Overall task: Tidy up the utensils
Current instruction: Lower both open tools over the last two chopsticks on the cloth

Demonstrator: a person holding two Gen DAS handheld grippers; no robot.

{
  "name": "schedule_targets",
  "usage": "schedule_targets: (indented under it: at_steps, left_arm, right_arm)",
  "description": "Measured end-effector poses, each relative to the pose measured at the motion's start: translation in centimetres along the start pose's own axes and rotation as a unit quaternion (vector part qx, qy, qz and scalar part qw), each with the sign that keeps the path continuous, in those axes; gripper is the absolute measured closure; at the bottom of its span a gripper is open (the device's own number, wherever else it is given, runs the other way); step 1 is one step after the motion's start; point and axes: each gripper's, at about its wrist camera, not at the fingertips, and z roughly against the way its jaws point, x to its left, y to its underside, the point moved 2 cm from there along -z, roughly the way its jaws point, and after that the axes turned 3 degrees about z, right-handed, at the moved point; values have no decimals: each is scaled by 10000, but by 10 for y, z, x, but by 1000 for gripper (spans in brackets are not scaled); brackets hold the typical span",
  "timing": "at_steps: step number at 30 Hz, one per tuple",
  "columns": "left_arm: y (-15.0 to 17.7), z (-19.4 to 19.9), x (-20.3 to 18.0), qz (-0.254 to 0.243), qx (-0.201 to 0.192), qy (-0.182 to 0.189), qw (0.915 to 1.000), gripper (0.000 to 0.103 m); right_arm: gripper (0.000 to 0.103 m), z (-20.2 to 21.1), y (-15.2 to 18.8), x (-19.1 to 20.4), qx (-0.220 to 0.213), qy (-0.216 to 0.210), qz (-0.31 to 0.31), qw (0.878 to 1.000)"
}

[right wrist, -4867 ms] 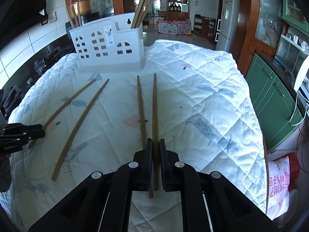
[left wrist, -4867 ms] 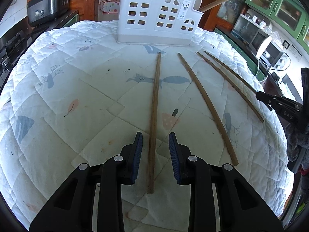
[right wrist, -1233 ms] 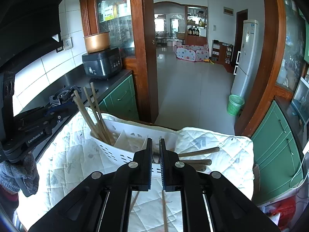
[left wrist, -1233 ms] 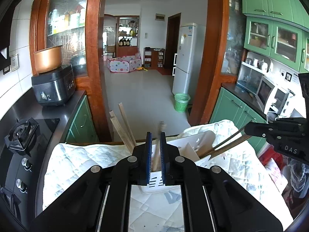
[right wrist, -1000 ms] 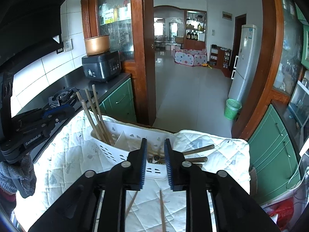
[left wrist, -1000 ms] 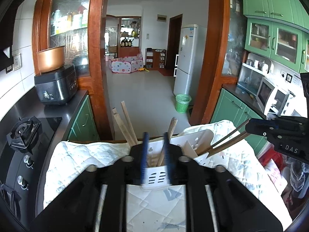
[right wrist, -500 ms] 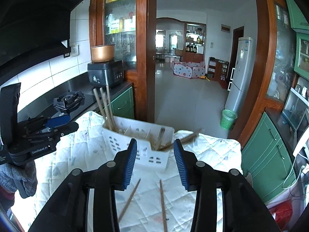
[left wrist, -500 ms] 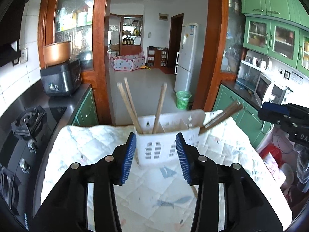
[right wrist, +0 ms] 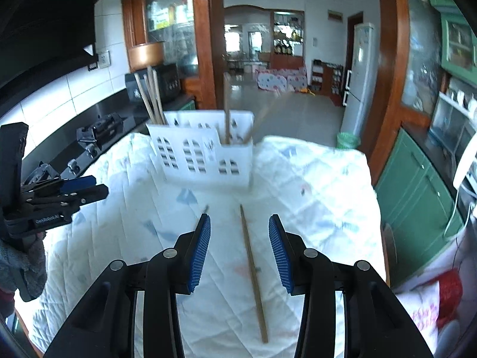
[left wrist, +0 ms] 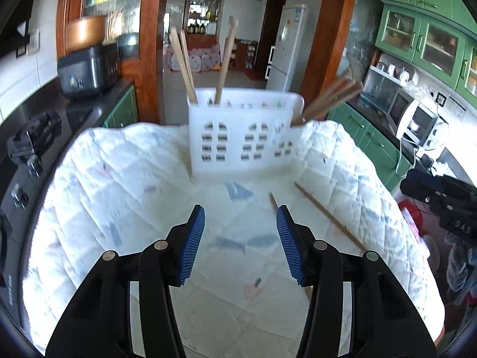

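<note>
The left tool (left wrist: 240, 229) stands open with nothing between its blue pads; its jaws have just been widening. It hangs above the quilted cloth (left wrist: 125, 197) that covers the worktop, touching nothing. The right tool (right wrist: 239, 238) is also open and empty-handed, its jaws parted only slightly less. One chopstick (right wrist: 252, 265) lies on the cloth in line with the gap between its pads, but below them and untouched.

The left view shows two loose chopsticks on the cloth: a short visible end (left wrist: 273, 200) just ahead of the tool's right pad, and a longer one (left wrist: 328, 217) running out toward the right edge of the cloth. It also shows the right tool as a dark shape at the far right. The right view shows the second loose stick only as a tip (right wrist: 205, 208) beside its left pad, and catches the left tool at the far left, held in a grey-gloved hand (right wrist: 21, 265).

The white holder (left wrist: 241, 137) stands upright at the far end of the cloth, its walls pierced with arched window cutouts. Wooden chopsticks stand in it: a cluster at the left end (left wrist: 182, 62), one nearer the middle (left wrist: 225, 62), and several leaning out to the right (left wrist: 331, 98). Both views are blurred, so finer detail is lost.
</note>
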Motion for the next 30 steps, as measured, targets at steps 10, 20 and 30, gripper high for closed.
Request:
schedule_targets:
  at_steps: [10,20,30]
  left_arm:
    - [50,-19,-14,48,537,134,9985,52]
    - [77,-28,-16,199,866,168,9959,51]
    - [90,-35,-32,171,1058,339,9937,51]
  right_arm:
    - [71,-22,61,-3,486,-47,-110,9987]
    - [78,-47,95,-7,810,-83,-198,9965]
    - [87,-67,102,-12,991,-49,-173,9949]
